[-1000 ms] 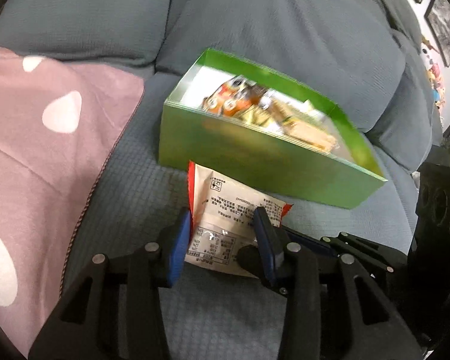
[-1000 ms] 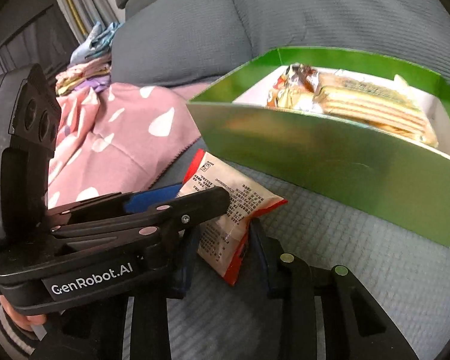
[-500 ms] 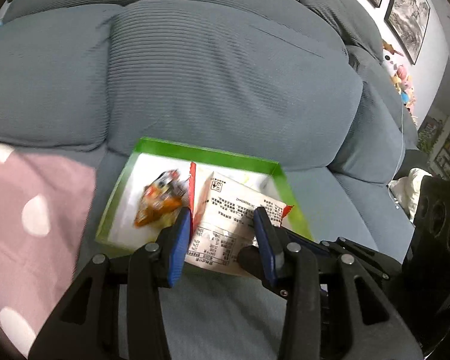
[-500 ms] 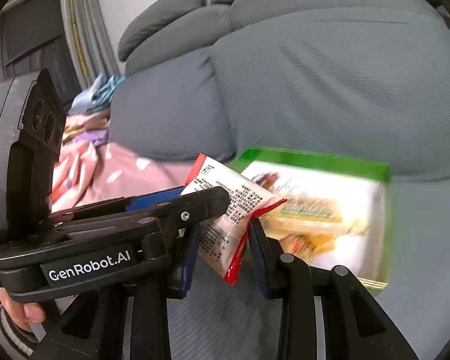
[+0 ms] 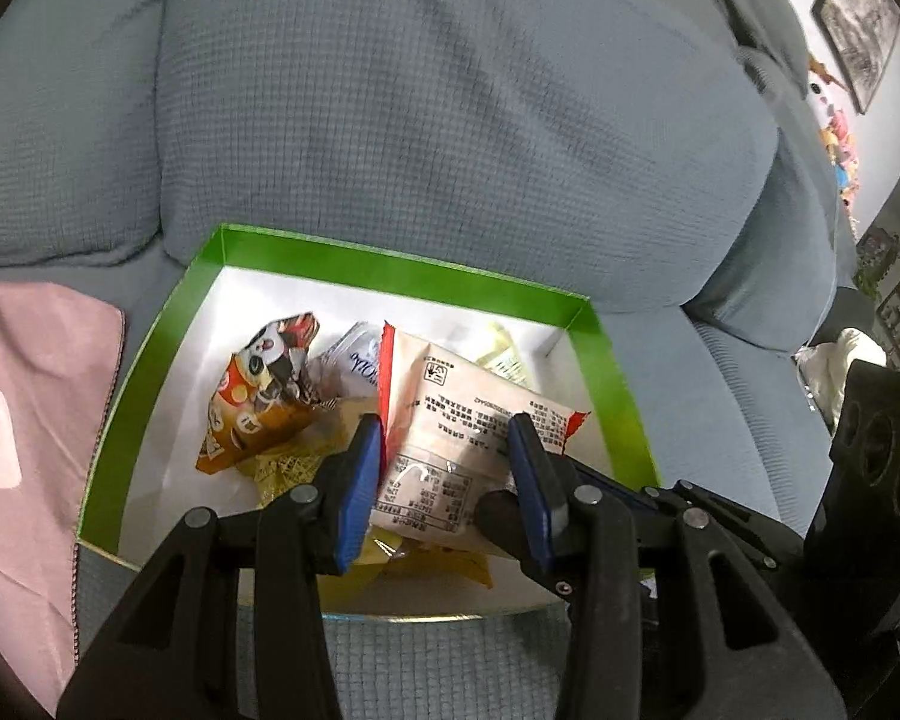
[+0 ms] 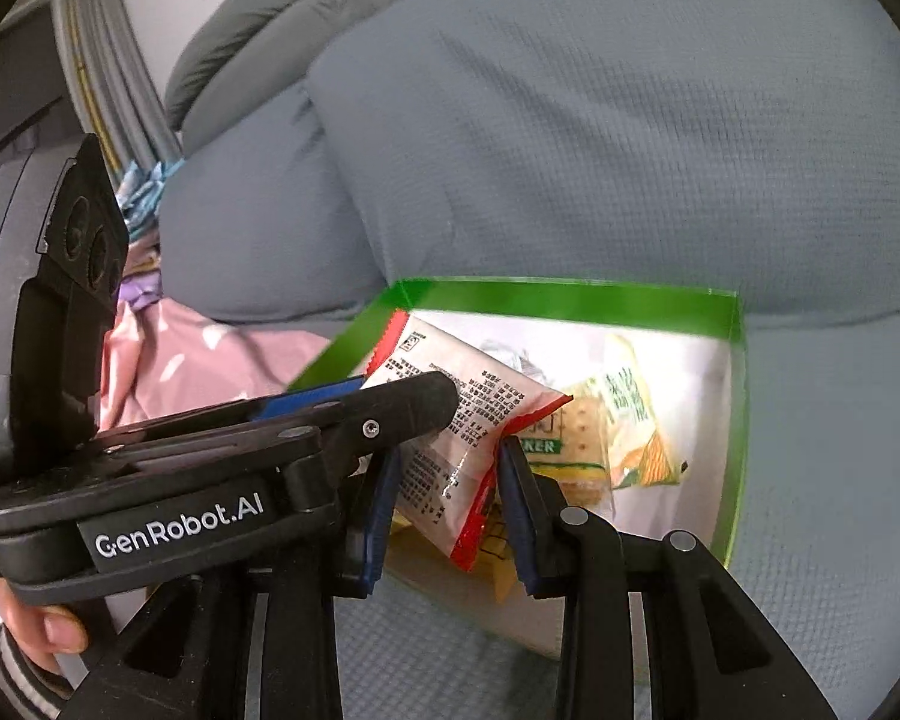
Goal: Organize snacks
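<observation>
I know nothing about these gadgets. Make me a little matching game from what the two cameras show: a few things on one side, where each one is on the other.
Things:
1. white and red snack packet
2. orange snack bag
3. green box
4. pink spotted cloth

Places:
A. on the grey sofa seat, in front of the back cushions
B. spread on the sofa, left of the box
C. gripped by both hand-held grippers, above the box
D. lying in the left part of the box

Pairs: 1-C, 2-D, 3-A, 4-B
</observation>
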